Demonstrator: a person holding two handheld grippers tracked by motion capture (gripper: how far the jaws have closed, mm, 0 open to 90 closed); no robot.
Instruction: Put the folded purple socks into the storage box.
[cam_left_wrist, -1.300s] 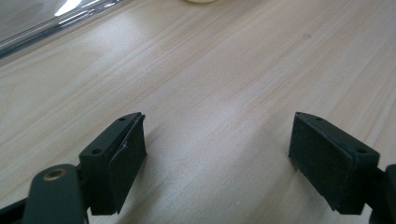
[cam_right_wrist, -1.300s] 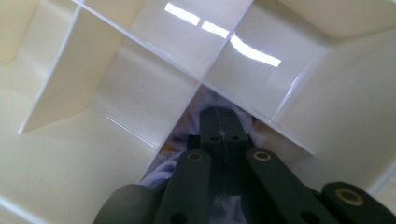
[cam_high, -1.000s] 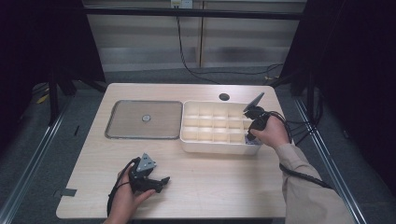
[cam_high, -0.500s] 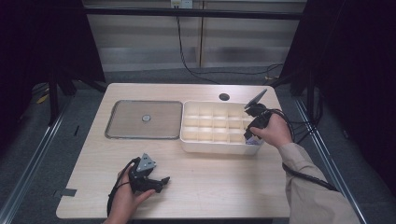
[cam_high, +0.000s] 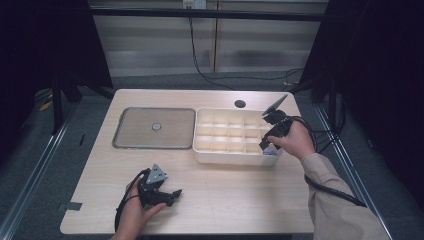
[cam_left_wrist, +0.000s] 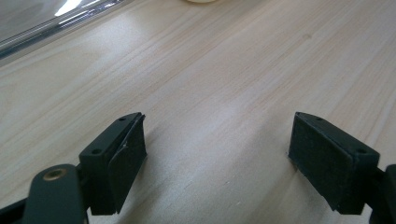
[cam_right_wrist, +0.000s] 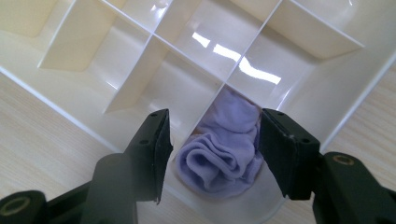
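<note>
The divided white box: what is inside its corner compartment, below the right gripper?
A bunched lilac cloth lies in that compartment of the box, between the open right gripper. Whatever is beneath the cloth is covered.

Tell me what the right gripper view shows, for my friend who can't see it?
A rolled-up purple cloth sits in a corner compartment of a white divided tray. The right gripper hangs above it, its two black jaws open on either side. The tray rests on a pale wooden table.

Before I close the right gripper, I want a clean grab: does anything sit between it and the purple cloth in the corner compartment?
Nothing visible does. The right gripper is open directly over the bunched light-purple cloth, which lies in a corner cell of the cream plastic divided organizer box; the thin divider walls flank it closely.
</note>
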